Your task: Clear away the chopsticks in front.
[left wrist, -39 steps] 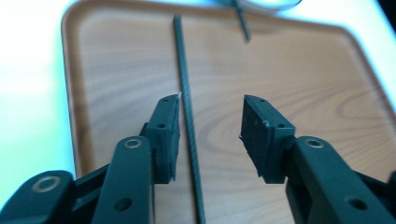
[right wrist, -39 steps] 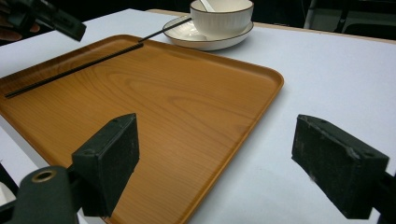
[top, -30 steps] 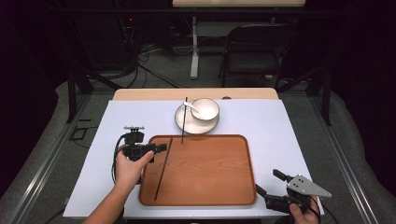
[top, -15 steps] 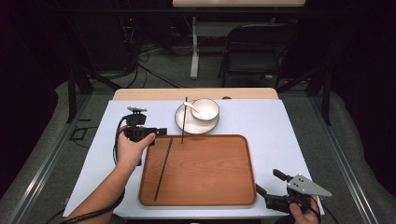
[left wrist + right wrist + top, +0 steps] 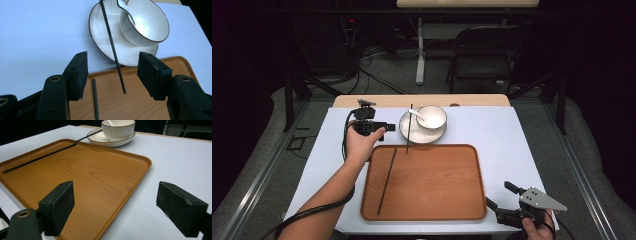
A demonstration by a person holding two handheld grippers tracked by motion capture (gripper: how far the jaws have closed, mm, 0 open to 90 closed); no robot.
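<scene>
A wooden tray (image 5: 432, 190) lies on the white table. One black chopstick (image 5: 387, 181) rests along the tray's left side. A second chopstick (image 5: 409, 129) lies across a white plate (image 5: 414, 136), its near end over the tray's far edge. A white bowl (image 5: 432, 118) holding a spoon (image 5: 416, 114) sits on the plate. My left gripper (image 5: 384, 128) is open just left of the plate; in its own view the left gripper (image 5: 115, 75) brackets the near end of that second chopstick (image 5: 113, 50) without touching it. My right gripper (image 5: 498, 195) is open and holds nothing at the tray's near right corner.
The white table cover (image 5: 512, 135) has bare room right of the tray and plate. A dark chair (image 5: 484, 55) and a desk leg stand beyond the table's far edge. From the right gripper (image 5: 120, 205), the tray (image 5: 87, 177) spreads ahead to the left.
My left gripper has moved away from the person, from beside the tray's left edge up to the plate's left side. The right gripper has stayed still.
</scene>
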